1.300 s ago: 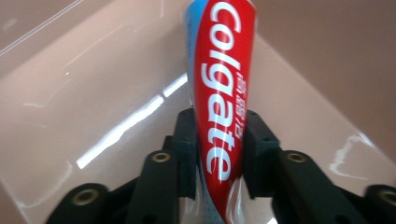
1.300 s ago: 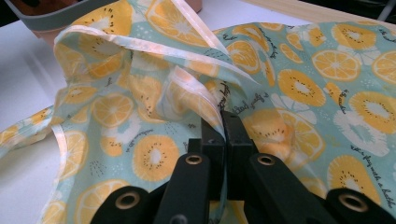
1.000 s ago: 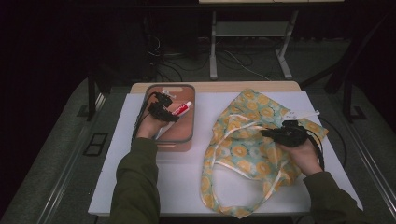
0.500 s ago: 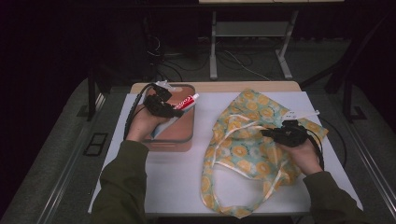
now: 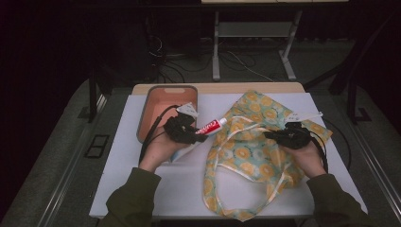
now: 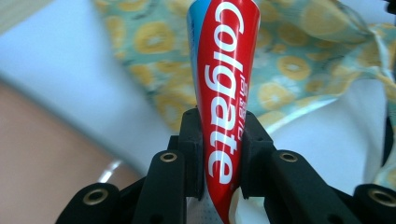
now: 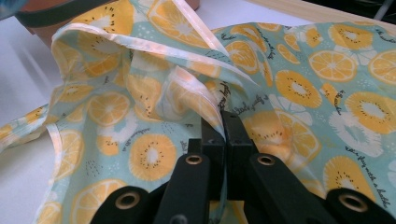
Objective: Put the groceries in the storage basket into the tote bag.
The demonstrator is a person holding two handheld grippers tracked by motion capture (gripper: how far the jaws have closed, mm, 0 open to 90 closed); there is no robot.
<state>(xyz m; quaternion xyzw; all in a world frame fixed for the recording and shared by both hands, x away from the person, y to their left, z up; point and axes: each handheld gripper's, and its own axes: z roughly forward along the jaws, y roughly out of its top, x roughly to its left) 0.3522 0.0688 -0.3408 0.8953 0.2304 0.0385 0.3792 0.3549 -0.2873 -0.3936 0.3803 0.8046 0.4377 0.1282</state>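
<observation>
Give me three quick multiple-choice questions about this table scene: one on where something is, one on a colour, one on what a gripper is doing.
1. Where is the toothpaste tube?
A. Lying in the tub
B. Held above the table between the tub and the bag
C. Inside the bag

2. What colour is the tube mostly?
A. Red
B. Green
C. Black

3. What is the right gripper doing?
A. Hanging open
B. Holding a cup
C. Pinching the bag's fabric

Answers: 1 B, the high view shows the left gripper holding it between them. 2 A, red with white lettering. 3 C, the right gripper view shows the jaws closed on the fabric's edge.
</observation>
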